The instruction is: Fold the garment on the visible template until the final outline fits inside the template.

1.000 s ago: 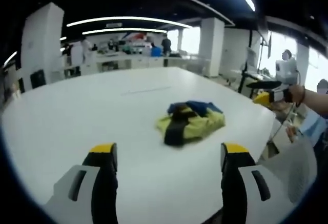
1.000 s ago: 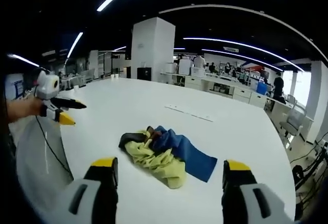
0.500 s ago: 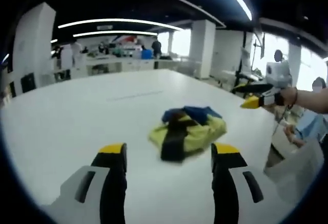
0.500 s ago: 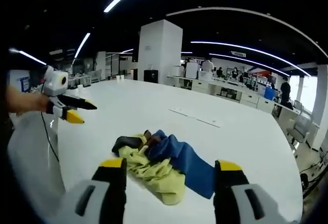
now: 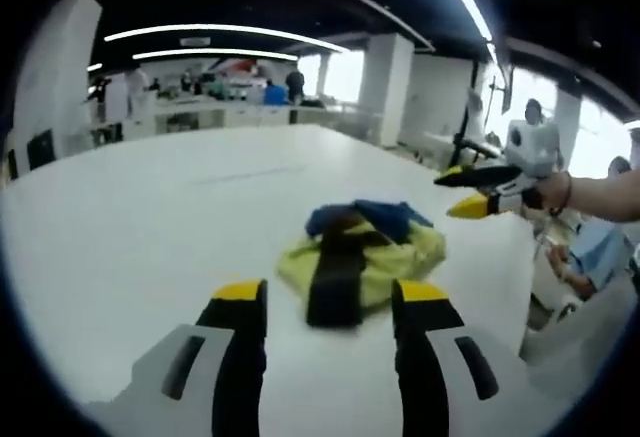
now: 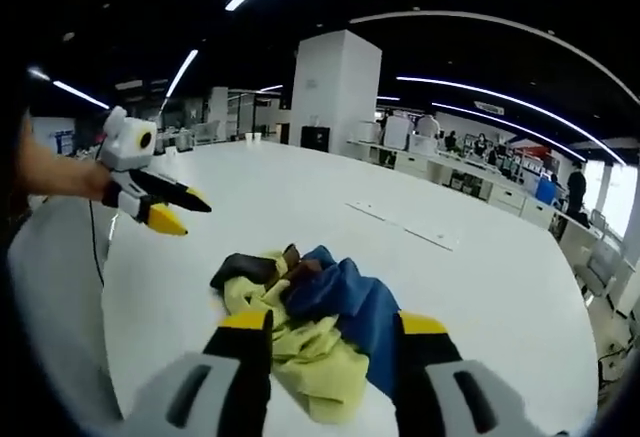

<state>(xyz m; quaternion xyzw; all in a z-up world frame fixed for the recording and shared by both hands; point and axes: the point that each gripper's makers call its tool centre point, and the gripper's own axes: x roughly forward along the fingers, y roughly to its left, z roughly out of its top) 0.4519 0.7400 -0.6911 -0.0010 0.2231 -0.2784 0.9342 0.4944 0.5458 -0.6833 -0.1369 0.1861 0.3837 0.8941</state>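
A crumpled garment [image 5: 360, 252], yellow and blue with a black band, lies bunched on the white table [image 5: 130, 227]. My left gripper [image 5: 330, 297] hovers just short of its near edge, open, with the black band showing between the jaws. In the right gripper view the same garment [image 6: 300, 327] lies with its blue part on the right. My right gripper [image 6: 332, 325] is open low over it. Each gripper shows in the other's view, held by a hand: the right gripper [image 5: 480, 192] and the left gripper [image 6: 165, 207], both above the table beside the garment.
A thin pale strip [image 5: 250, 171] lies on the table beyond the garment, also seen as the strip [image 6: 405, 227]. The table edge [image 5: 520, 287] runs close to the garment on the right, where a person's sleeve [image 5: 600, 247] is. Desks and people stand far behind.
Both grippers have come closer to the garment, which now looks larger in each view. The jaws of both stand somewhat narrower than a second ago. The garment has not moved.
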